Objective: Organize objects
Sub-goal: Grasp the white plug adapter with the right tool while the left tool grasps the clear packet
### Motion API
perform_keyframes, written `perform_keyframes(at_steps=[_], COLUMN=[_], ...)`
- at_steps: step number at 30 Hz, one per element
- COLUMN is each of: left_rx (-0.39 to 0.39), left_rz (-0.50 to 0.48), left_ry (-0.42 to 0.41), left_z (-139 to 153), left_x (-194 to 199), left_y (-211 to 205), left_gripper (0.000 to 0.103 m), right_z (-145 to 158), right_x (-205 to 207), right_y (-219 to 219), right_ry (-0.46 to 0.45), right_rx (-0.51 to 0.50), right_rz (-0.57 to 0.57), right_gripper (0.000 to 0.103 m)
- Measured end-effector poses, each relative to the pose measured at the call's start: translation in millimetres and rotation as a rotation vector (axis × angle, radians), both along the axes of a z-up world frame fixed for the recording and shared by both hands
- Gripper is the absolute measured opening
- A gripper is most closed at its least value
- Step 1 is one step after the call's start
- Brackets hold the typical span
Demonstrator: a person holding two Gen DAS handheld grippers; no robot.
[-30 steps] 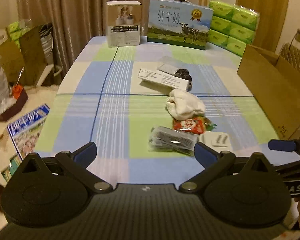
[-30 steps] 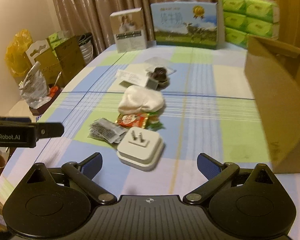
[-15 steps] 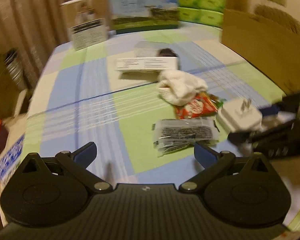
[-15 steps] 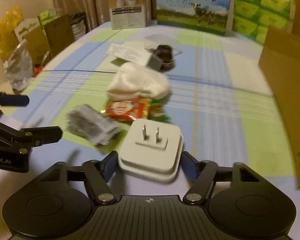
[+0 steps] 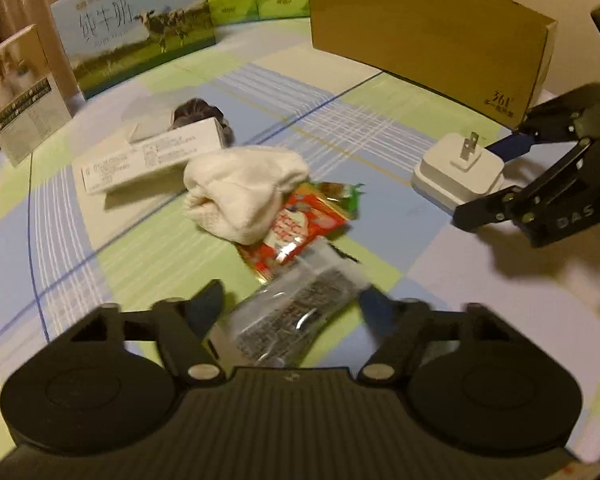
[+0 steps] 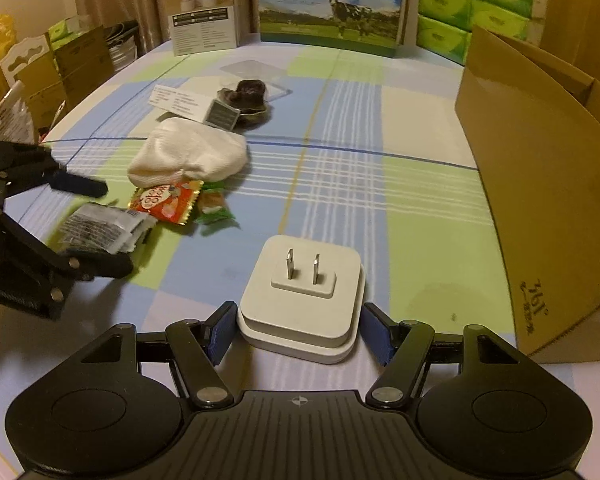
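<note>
Closing in on two items at once, both grippers sit lower over the checked tablecloth [image 6: 340,128] than a second earlier, when each stood wide open above the clutter.

Right gripper [image 6: 298,330] now clamps the white plug adapter [image 6: 304,292], blue pads against its sides, near the cardboard box [image 6: 540,184]. Left gripper [image 5: 290,312] is closing, jaws about half open around the clear packet of dark contents [image 5: 300,304]; blur hides whether the pads touch it. Packet lies just beside the red snack wrapper [image 5: 296,228] and white cloth [image 5: 244,192].
</note>
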State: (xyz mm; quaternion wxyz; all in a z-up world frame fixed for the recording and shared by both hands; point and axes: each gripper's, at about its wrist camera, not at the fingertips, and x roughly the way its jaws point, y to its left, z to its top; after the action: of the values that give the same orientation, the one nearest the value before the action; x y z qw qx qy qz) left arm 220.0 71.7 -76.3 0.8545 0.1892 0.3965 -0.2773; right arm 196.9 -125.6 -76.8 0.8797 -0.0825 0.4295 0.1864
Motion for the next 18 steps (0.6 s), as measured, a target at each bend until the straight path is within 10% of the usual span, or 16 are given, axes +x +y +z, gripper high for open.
perform_keyframes(at_steps=[3,13,18], left_rx=[0.039,0.0,0.036], left_rz=[0.043,0.243,0.302], left_ry=[0.013,-0.031,-0.036], left_z=[4.8,1.9,5.4], left_x=[-14.0,-36.4,-39.8], left_y=[-6.1,-9.9,-14.9], left_gripper=[0.038,0.034,0.03], right_z=[-0.4,-6.0,-3.4], right_x=[-3.6,-0.4,-0.3], right_y=[-6.0,-7.9,-3.6], right_ry=[-0.007,-0.027,-0.047], right_rx=[0.001,0.026,0.0], right_rz=[0.002,-0.014,-0.009], right_gripper=[0.064,0.077,0.062])
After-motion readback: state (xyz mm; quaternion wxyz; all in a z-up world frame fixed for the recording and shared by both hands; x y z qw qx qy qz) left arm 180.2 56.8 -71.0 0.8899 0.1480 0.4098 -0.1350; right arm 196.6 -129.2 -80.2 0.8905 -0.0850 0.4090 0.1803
